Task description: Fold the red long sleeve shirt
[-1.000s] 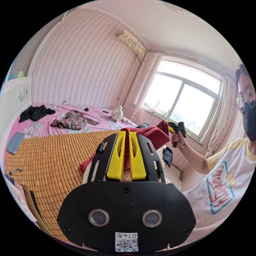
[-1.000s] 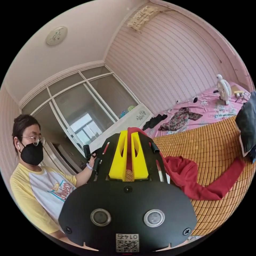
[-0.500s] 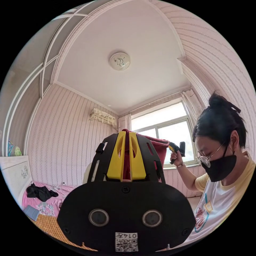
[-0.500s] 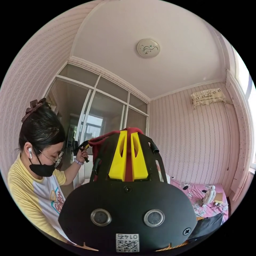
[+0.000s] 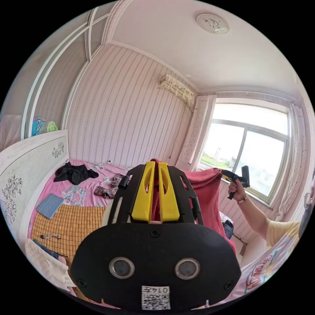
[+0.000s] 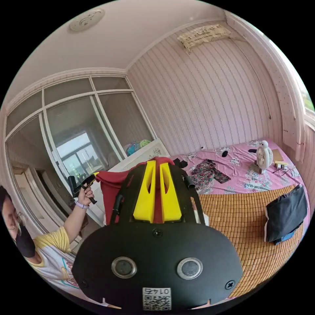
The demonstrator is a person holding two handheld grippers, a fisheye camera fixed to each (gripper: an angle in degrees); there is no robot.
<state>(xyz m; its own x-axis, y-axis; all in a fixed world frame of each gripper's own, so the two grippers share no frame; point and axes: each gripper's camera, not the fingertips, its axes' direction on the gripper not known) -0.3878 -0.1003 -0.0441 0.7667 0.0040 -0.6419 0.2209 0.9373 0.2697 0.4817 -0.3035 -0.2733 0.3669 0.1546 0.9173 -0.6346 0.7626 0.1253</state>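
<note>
Left gripper [image 5: 156,165] and right gripper [image 6: 157,164] fingers each pinch the red shirt [image 5: 208,197], stretched between them, seemingly above the bed [image 6: 249,213].

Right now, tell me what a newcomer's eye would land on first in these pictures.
First, the red shirt, held up in the air and stretched between the left gripper and the right gripper, each shut on its top edge. Behind it lies the bed with its woven mat, a dark folded garment near one edge, and the bright window.
</note>
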